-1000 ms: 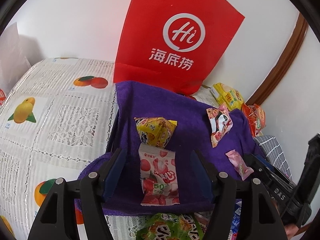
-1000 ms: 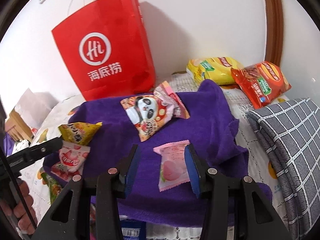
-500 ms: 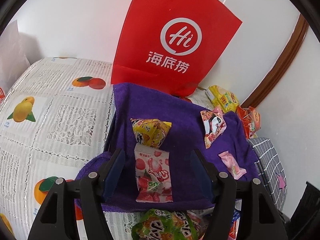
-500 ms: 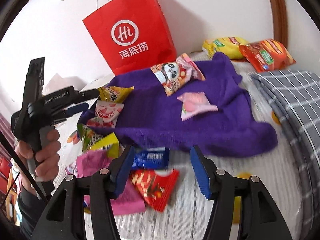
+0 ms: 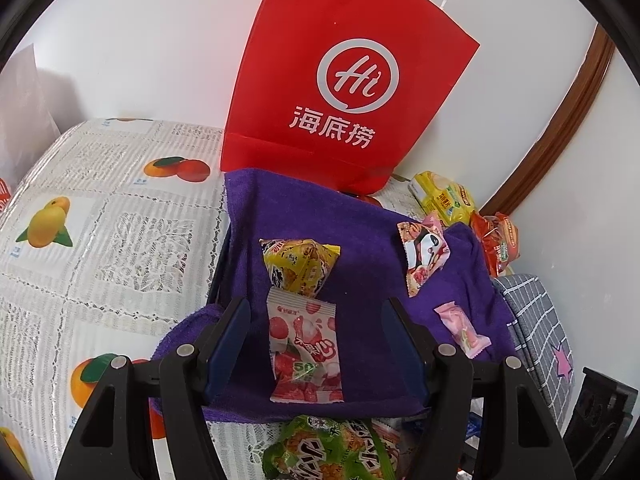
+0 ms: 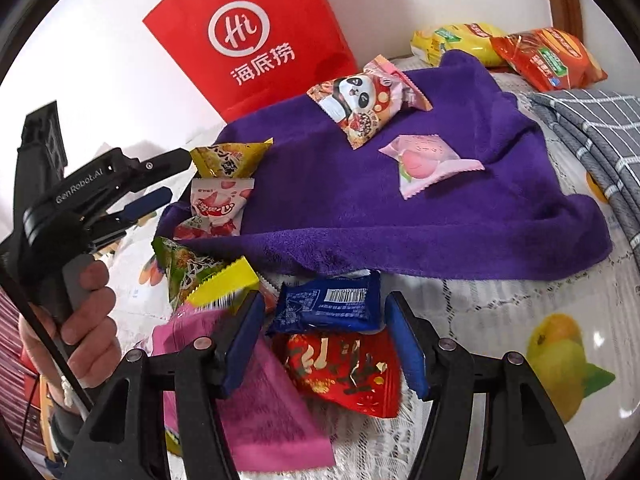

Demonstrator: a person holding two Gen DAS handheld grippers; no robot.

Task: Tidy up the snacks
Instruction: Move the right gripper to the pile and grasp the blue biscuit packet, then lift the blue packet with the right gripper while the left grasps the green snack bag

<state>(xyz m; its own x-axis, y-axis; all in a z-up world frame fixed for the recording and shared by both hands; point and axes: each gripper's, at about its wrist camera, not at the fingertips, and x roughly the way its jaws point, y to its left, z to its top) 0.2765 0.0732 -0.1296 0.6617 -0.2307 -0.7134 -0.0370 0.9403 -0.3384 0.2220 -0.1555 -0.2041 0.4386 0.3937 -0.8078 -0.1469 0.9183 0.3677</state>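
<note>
A purple towel (image 5: pixel 360 236) (image 6: pixel 360 192) lies on the table with snacks on it: a yellow pyramid pack (image 5: pixel 298 266) (image 6: pixel 230 158), a red-and-white lychee pack (image 5: pixel 304 352) (image 6: pixel 218 208), a panda pack (image 5: pixel 424 252) (image 6: pixel 360 104) and a pink peach pack (image 5: pixel 462 330) (image 6: pixel 424 162). My left gripper (image 5: pixel 316 344) is open, its jaws either side of the lychee pack without touching it. My right gripper (image 6: pixel 326 338) is open over a loose pile: a blue pack (image 6: pixel 332 304), a red pack (image 6: pixel 348 368), a magenta pack (image 6: pixel 264 404) and a green pack (image 6: pixel 188 268) (image 5: pixel 332 452).
A red paper bag (image 5: pixel 344 80) (image 6: pixel 256 36) stands against the wall behind the towel. A yellow chip bag (image 6: pixel 452 42) and an orange one (image 6: pixel 548 58) lie at the back right. A grey checked cloth (image 6: pixel 600 132) lies at the right. The tablecloth (image 5: pixel 100 240) has fruit prints.
My right gripper has pulled back off the pink peach pack, left on the towel, and come down over the loose pile by the towel's front edge. My left gripper barely moved.
</note>
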